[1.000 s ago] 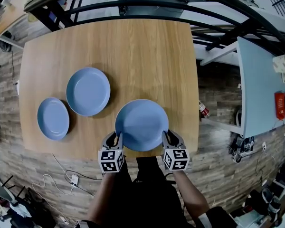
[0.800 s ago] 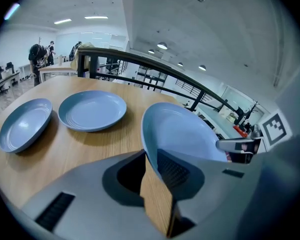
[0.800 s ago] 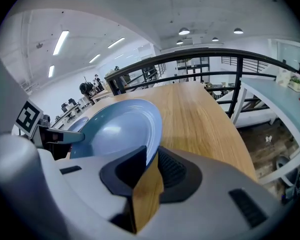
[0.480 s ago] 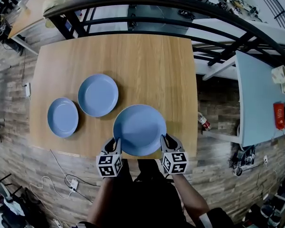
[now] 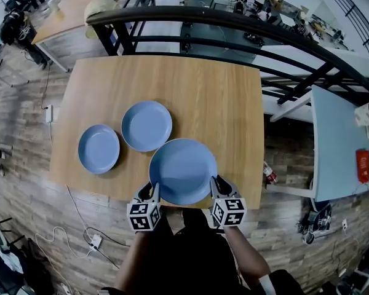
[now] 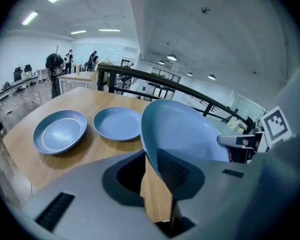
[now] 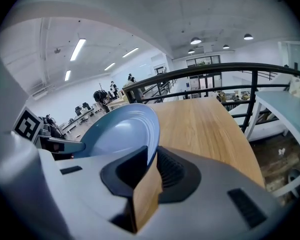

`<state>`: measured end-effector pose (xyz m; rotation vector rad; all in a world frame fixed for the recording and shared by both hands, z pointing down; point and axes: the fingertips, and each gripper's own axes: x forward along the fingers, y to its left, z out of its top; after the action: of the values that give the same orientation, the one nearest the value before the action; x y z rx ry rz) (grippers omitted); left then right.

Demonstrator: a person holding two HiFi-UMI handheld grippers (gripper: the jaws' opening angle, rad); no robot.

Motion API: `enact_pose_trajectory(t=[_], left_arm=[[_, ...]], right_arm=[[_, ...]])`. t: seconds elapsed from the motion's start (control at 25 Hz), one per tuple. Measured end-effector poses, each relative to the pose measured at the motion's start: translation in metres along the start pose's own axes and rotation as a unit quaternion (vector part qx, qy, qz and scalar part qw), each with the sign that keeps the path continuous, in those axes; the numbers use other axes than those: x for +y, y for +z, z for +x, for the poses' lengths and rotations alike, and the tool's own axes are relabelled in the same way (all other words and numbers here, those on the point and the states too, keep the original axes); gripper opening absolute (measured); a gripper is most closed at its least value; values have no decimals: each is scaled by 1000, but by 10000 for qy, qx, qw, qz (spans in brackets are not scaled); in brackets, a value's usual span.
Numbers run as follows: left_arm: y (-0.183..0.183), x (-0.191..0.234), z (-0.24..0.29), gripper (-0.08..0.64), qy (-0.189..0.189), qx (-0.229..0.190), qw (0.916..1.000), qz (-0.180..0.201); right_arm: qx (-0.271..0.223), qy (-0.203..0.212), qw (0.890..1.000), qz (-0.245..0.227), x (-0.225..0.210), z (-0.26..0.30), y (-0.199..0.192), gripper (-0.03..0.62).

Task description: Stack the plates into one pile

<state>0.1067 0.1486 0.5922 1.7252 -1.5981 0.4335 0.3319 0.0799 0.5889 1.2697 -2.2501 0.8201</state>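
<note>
A large blue plate (image 5: 182,171) hangs above the front edge of the wooden table (image 5: 203,97), held level between both grippers. My left gripper (image 5: 152,193) is shut on its left rim and my right gripper (image 5: 214,187) on its right rim. In the left gripper view the plate (image 6: 185,131) rises from the left gripper (image 6: 152,165). In the right gripper view the plate's rim (image 7: 122,131) sits between the jaws of the right gripper (image 7: 152,166), which have just been closing. A medium blue plate (image 5: 146,125) and a small blue plate (image 5: 99,149) lie on the table to the left.
A black railing (image 5: 234,26) runs past the table's far edge. At the right stands a light blue table (image 5: 338,140) with small items on it. Cables (image 5: 80,235) lie on the wooden floor by the front left corner. People stand far off (image 6: 55,71).
Both grippers have risen with the large plate, lifting it off the table. The two other plates have not moved on the table.
</note>
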Motion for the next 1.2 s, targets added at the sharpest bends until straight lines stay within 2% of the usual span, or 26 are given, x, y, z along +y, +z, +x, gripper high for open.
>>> enact_pose_trajectory(t=[0.48, 0.8, 1.2], left_arm=[[22, 73, -33, 86, -179, -24, 9998, 25], [27, 127, -58, 86, -193, -149, 9996, -161], [41, 203, -77, 86, -292, -175, 9994, -30]], right_arm=[[-76, -146, 9998, -107, 83, 12, 12, 74], [-20, -88, 9996, -278, 140, 30, 13, 75], [-58, -159, 9996, -247, 212, 62, 12, 75]])
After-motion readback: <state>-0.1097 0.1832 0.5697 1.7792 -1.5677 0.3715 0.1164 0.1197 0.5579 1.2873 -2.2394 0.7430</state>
